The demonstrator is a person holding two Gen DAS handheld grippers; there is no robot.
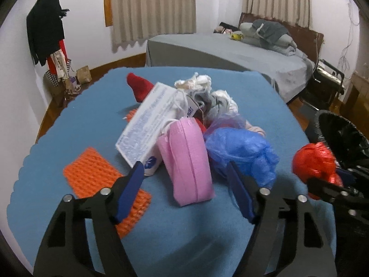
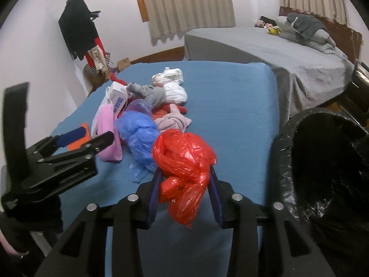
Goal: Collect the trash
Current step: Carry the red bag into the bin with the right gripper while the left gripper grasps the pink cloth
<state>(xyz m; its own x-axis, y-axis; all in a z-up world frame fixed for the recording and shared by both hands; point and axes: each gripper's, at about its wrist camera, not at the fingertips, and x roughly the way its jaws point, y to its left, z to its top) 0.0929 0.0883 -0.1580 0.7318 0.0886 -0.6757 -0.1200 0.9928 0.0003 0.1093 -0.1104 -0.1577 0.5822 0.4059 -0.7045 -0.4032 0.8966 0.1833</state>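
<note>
Two grippers work over a blue table. The left gripper hovers with jaws released, a pink pouch between them, likely lined up for the next pick. The right gripper clenches a red plastic bag, raised beside the black bin to its right. The bin's depth is dark and cut off.

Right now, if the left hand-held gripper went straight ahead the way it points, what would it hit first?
Most likely the pink pouch, which stands between the open fingers of the left hand-held gripper, just ahead. The blue plastic bag sits slightly right of that line. Depth is uncertain.
</note>
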